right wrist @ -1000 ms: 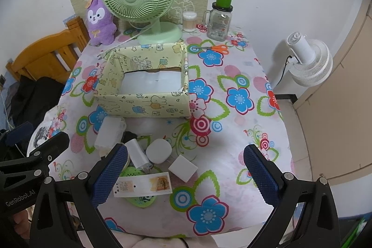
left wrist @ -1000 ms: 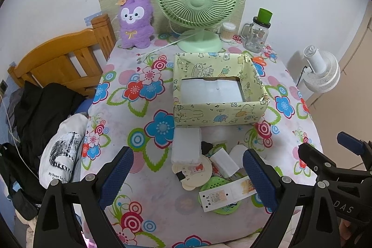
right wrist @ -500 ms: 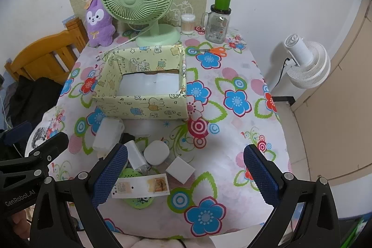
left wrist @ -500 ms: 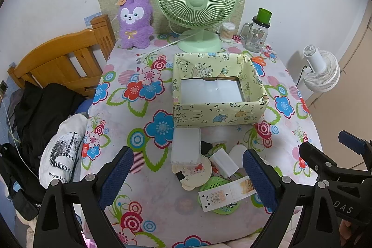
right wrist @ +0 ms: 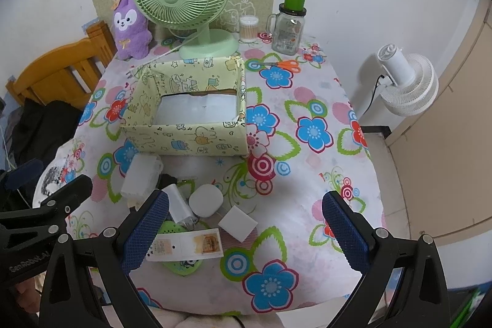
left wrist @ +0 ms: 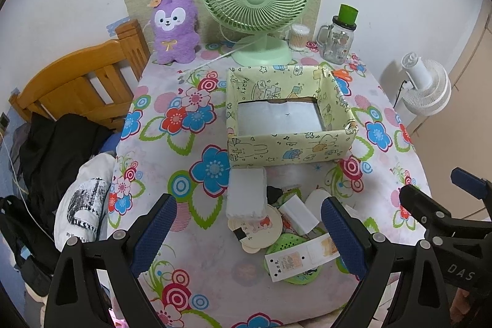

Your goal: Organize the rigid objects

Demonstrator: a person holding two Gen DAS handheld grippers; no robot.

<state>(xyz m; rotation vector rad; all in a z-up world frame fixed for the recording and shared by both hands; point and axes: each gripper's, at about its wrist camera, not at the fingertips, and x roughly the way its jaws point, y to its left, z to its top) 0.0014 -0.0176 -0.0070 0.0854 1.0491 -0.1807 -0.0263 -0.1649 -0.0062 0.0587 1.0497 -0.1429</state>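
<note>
We are hovering both claws, left claw [left wrist: 247,231] and right claw [right wrist: 246,228], spread wide and empty; we are judging the white box [left wrist: 246,192] easiest, box [left wrist: 289,146] waiting at twelve o'clock.

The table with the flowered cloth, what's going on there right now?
A person holds two grippers above the table, both open and empty. The left gripper hangs over a small pile: a white case, a white charger, a round white box and a white card. The right gripper hangs beside it. The yellow cartoon-print box behind the pile holds none of them.
</note>
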